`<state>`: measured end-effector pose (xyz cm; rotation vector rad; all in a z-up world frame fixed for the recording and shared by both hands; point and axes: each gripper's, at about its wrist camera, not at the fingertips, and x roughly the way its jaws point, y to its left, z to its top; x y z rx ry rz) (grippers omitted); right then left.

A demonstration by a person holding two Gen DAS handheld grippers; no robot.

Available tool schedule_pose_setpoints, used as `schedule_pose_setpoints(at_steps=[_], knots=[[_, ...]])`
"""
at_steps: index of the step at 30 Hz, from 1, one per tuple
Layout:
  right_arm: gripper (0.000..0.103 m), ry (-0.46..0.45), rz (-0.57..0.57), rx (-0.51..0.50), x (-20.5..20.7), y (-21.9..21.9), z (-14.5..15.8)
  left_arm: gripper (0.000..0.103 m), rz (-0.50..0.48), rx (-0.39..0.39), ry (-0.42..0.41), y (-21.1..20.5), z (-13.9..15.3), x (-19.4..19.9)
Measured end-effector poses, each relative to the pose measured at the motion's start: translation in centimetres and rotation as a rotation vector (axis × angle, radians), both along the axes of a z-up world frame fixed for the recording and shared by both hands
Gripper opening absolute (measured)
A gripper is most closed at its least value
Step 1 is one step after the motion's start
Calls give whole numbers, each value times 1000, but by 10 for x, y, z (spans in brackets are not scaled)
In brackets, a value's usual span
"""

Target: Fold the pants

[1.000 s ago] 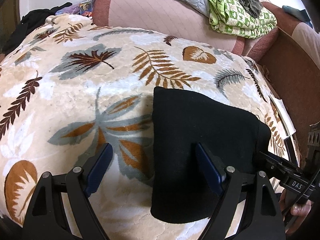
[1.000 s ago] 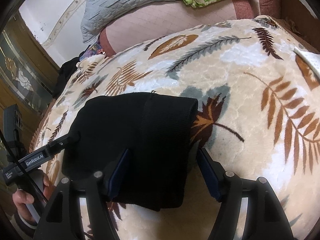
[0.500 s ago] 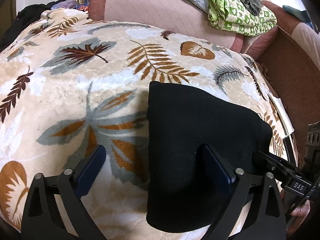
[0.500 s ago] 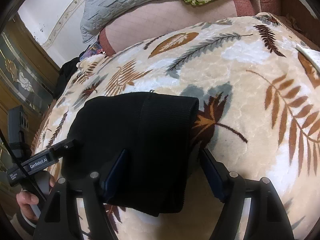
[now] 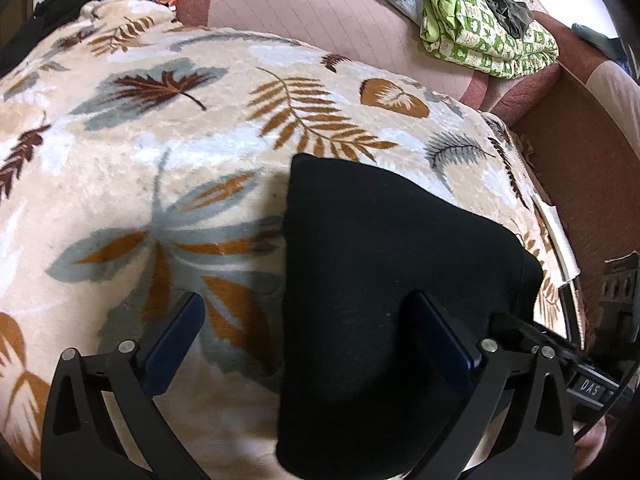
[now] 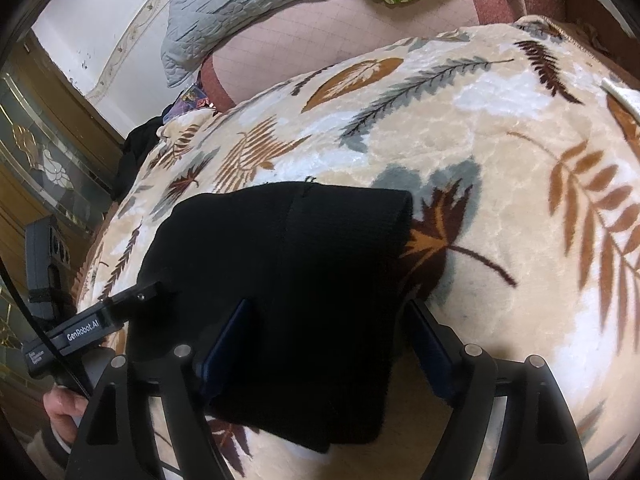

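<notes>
The black pants [image 5: 384,260] lie folded into a compact rectangle on a cream blanket with a leaf pattern [image 5: 160,152]. My left gripper [image 5: 308,336] hovers low over their left edge, jaws wide and still opening; its right pad is above the cloth, its left pad above bare blanket. In the right wrist view the pants [image 6: 288,248] fill the middle. My right gripper [image 6: 330,340] straddles their right part, jaws opening, with the cloth between the pads and not pinched. A finger of the left gripper [image 6: 136,294] rests at the pants' left side.
A pink quilted cushion [image 5: 320,12] runs behind the blanket, with a green patterned cloth pile [image 5: 488,28] and a grey quilt [image 6: 248,12] on it. Dark clothes [image 5: 60,12] lie far left. A wooden door with glass [image 6: 40,168] stands beside. A hand [image 6: 64,404] grips the left handle.
Both grippers' jaws have spread wider, the left the most. The pants lie flat and have not shifted. Neither hand has travelled noticeably.
</notes>
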<state>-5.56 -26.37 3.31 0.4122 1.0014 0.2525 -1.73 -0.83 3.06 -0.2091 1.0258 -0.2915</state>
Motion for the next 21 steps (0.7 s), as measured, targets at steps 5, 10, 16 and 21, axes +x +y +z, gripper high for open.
schedule_pose_setpoints(at_steps=[5,10,16,21], knots=[[66,-36,15,-33,-1,7,2,98,-46,4,-29,-11,-1,-5],[39,-81,22,-30,-8,6,15,55,-111,-6,-57,-20,10,-12],[35,-147,58,-79,-11,22,44,36,-100,-11,-86,-10,34,-15],[35,-197,102,-67,9,46,68,36,-64,-6,-135,17,60,-5]])
